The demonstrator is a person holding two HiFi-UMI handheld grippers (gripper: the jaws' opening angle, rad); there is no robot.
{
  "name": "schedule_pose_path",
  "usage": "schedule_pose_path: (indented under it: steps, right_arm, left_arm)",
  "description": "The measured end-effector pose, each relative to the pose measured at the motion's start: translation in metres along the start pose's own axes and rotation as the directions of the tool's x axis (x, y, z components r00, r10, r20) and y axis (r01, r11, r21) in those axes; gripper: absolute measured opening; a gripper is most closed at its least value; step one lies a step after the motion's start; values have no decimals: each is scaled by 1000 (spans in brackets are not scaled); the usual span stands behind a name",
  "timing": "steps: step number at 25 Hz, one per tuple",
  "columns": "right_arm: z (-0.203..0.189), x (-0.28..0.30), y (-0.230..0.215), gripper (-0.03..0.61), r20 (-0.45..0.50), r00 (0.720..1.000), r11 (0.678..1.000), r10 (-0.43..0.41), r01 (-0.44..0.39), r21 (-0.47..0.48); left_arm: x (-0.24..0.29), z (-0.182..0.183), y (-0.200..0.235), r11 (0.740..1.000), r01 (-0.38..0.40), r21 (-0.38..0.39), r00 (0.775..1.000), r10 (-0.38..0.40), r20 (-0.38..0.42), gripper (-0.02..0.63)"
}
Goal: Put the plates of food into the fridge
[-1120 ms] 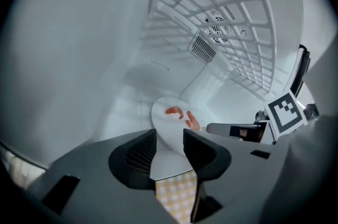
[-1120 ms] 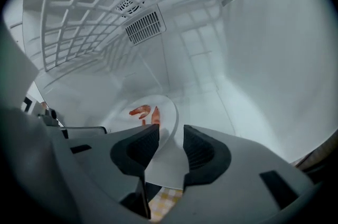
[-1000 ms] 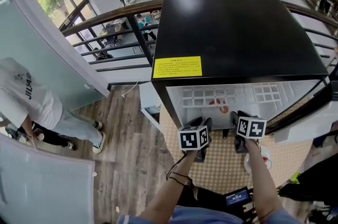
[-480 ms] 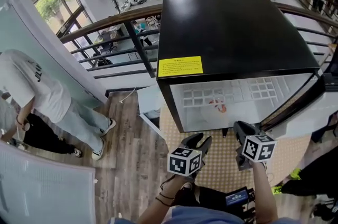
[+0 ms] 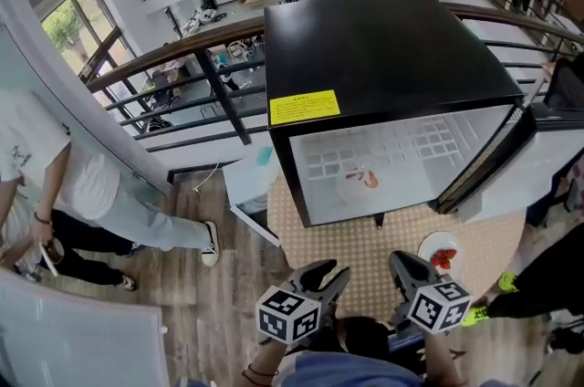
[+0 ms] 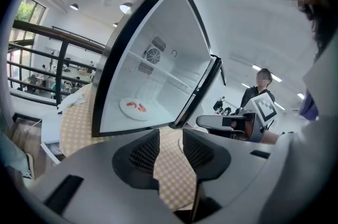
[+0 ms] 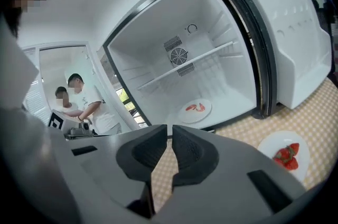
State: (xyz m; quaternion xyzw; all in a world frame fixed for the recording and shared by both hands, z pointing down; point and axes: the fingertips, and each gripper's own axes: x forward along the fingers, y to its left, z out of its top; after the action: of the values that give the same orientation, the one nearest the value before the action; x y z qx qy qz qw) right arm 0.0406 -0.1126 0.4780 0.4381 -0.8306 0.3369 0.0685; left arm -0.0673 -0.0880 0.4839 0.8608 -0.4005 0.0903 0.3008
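- Left hand-held gripper [image 6: 170,136]: jaws parted by a clear gap, nothing between them, touching nothing.
- Right hand-held gripper [image 7: 170,133]: jaws drawn almost together, only a slit, empty.
- Fridge [image 5: 392,47]: door swung wide; one plate of food [image 7: 195,109] lies on its bottom.
- Second plate [image 7: 282,151], with red fruit, sits outside on the checked cloth [image 5: 365,244], beside the door.

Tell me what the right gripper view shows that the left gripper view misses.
Only the right gripper view: a plate of strawberries on the checked cloth outside the fridge, and the white inner side of the door. Only the left gripper view: the right hand-held gripper and a dark railing. Both: the fridge standing open, with a plate of red food on its floor.
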Motion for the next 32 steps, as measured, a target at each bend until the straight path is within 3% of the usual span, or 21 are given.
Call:
schedule_pose_path:
  steps: [6, 12, 20, 32]
  right_arm:
    - [-25, -31, 13, 41, 31, 999, 1000, -27, 27, 17]
    - [-47, -47, 37, 40, 77, 996, 997, -41, 36, 62]
    - [-69, -57, 59, 40, 91, 992, 993, -90, 83, 82]
    - [-85, -62, 64, 39, 104, 986, 991, -127, 120, 63]
  left_arm:
    - [-28, -8, -19, 998, 57, 16, 998, -57, 27, 132]
    - [-39, -18, -28, 990, 111, 89, 994, -112, 10, 99]
    - [-53, -27, -35, 978, 170, 121, 985, -170, -5, 64]
    - [-60, -37, -47, 955, 208, 214, 978, -205, -35, 38]
